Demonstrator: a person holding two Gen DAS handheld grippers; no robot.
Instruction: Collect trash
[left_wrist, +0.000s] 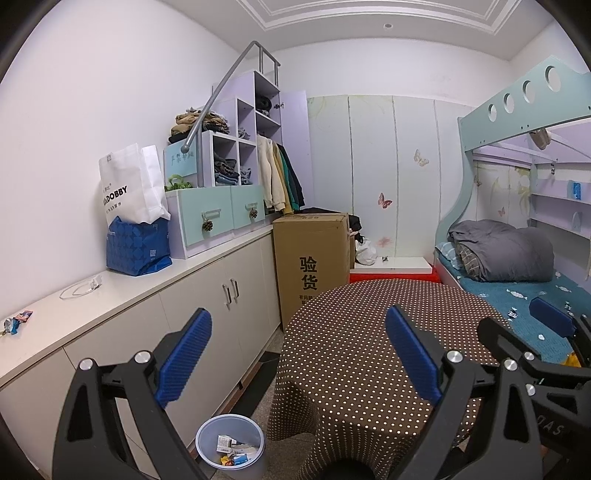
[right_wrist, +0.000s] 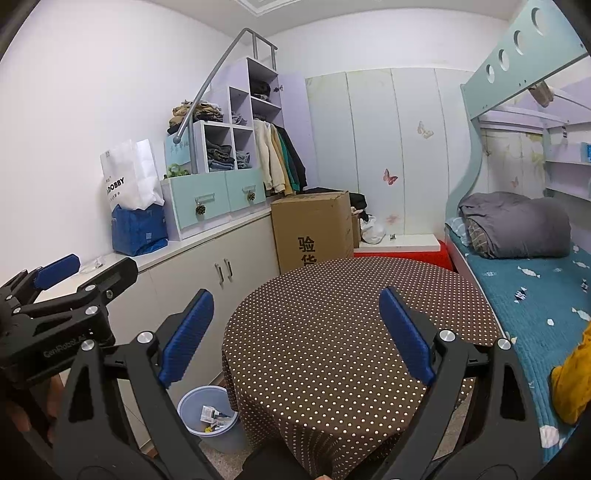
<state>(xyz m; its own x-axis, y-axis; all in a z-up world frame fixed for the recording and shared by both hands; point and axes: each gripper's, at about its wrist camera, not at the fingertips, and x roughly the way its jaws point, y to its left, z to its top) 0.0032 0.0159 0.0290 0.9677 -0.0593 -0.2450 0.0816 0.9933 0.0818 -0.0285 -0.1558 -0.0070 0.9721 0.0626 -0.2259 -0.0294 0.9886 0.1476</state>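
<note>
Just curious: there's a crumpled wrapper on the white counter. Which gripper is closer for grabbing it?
Probably the left gripper: open, empty, counter side, nearer the crumpled blue-and-red wrapper. The right gripper faces the table.

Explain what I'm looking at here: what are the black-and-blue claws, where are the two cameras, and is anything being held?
No robot arm here: a person carries two hand-held grippers, each with a fisheye camera looking along its blue-padded fingers. One picture comes from the left gripper, the other from the right gripper; each also glimpses the other. Both are open, holding nothing, above a round table with a dotted cloth. On the floor beside it stands a trash bin with scraps inside. A crumpled wrapper lies on the cabinet counter.
</note>
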